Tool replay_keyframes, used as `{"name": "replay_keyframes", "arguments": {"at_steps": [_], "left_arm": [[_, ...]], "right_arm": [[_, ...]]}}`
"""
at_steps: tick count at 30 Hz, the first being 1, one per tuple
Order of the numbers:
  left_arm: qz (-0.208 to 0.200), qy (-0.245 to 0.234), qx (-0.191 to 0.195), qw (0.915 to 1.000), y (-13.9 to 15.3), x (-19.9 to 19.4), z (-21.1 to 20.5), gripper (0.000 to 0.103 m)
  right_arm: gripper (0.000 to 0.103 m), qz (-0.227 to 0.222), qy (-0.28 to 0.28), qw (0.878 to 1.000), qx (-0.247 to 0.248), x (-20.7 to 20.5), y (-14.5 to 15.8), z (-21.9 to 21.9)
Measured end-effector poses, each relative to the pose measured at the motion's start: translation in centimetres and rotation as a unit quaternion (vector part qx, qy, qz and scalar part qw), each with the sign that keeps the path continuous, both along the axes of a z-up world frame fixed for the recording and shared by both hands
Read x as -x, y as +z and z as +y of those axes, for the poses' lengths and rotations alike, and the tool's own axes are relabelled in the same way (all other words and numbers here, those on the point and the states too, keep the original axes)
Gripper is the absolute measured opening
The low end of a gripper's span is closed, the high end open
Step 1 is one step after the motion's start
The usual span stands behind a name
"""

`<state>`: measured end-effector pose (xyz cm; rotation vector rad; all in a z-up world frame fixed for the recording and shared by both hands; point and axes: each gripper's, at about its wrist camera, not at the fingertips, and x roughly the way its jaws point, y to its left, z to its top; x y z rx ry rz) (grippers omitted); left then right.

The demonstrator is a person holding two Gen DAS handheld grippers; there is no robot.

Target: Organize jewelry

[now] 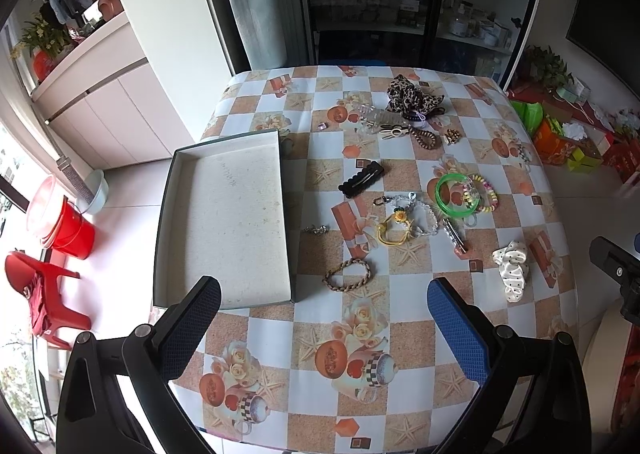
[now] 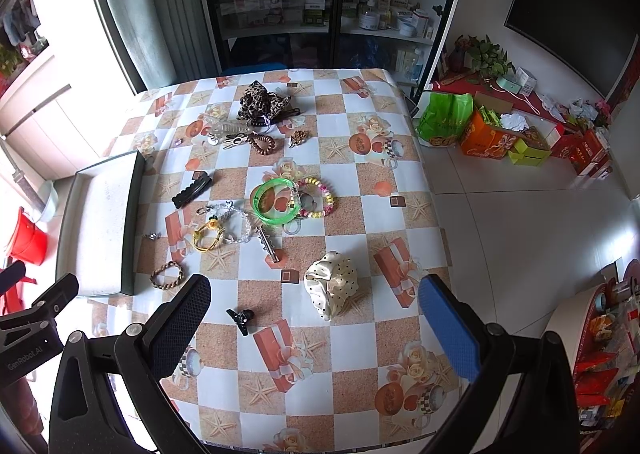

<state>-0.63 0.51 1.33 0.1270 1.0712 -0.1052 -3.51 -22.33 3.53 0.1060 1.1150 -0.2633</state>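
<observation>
Hovering above the near edge of the surface [image 1: 280, 394], the left gripper [image 1: 324, 318] and the right gripper [image 2: 316, 318] both have their jaws spread wide and hold nothing. By my judgement the sorting has not begun: the shallow box [image 1: 224, 221] at the left side of the surface lies bare inside, while all the jewelry is scattered over the checked cloth to its right.

Closest to the box sit a braided bracelet [image 1: 347, 274] and a small silver charm [image 1: 316, 230]. Farther in are a black hair clip [image 1: 361, 177], a yellow ring-shaped band [image 1: 390, 232] tangled with a clear bead chain [image 1: 420, 209], a green bangle [image 1: 456, 195] touching a pastel bead bracelet [image 1: 486, 193], and a leopard scrunchie [image 1: 412, 93] at the far end. In the right wrist view a cream dotted scrunchie [image 2: 332, 288] lies nearly between the right gripper's fingers, and a small black claw clip [image 2: 240, 318] sits beside its left finger.

The next move likely calls for choosing one piece. The braided bracelet suits the left gripper, being near the box; it lies flat, so the fingers must come down astride one side of the loop and pinch low. The cream scrunchie is a soft, easy grab for the right.
</observation>
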Motion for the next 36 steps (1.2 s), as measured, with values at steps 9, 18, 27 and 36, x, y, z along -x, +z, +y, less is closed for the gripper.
{"name": "replay_keyframes", "arguments": {"at_steps": [9, 18, 27, 36], "left_arm": [[0.001, 0.001, -0.001, 1.0, 0.0, -0.1, 0.2, 0.103], [0.003, 0.001, 0.0, 1.0, -0.4, -0.2, 0.7, 0.103], [0.006, 0.002, -0.001, 1.0, -0.9, -0.1, 1.3, 0.103], [0.007, 0.002, -0.002, 1.0, -0.9, -0.2, 1.3, 0.103]], "right_arm": [[0.103, 0.001, -0.003, 1.0, -0.001, 0.0, 0.0, 0.1], [0.103, 0.002, 0.0, 1.0, -0.001, -0.2, -0.2, -0.1], [0.103, 0.003, -0.001, 1.0, -0.002, -0.2, -0.4, -0.1], [0.103, 0.003, -0.001, 1.0, -0.003, -0.2, -0.4, -0.1]]}}
